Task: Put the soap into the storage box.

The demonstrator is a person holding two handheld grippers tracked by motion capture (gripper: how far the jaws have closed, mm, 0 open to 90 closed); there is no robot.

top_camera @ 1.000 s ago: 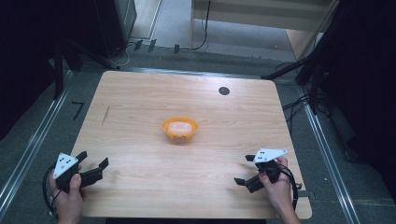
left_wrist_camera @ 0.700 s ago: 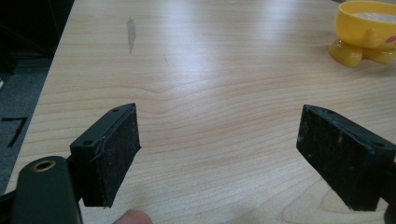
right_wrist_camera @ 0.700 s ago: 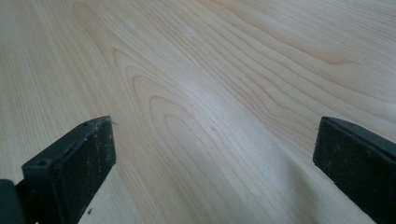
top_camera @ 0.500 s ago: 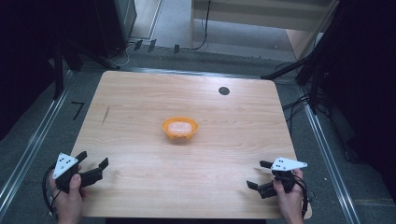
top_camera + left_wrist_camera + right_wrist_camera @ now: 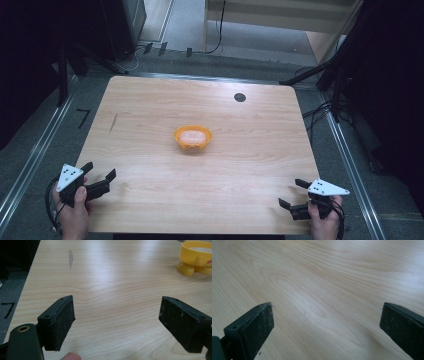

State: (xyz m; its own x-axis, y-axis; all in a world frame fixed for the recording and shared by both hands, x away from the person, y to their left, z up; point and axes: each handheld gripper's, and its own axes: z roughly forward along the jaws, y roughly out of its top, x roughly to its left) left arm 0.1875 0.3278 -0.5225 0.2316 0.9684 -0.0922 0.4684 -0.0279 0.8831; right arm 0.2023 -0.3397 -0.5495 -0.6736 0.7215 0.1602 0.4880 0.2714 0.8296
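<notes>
Right gripper has pulled back toward the near right corner of the pale wooden table; left gripper unchanged. Both jaws apart, empty. Likely resting stage; next reach toward small orange-yellow plastic bowl.

The left gripper hung low over the wooden table near its left edge, its two black jaws spread wide apart with nothing between them but bare wood, and a fingertip showed at the bottom between them. Toward the far right corner of what I could see stood a yellow bowl on stubby feet, with something pale inside it, well apart from the jaws. A dark streak marked the wood toward the far left, and past the table's left edge lay dark floor with a black mark on it.
</notes>
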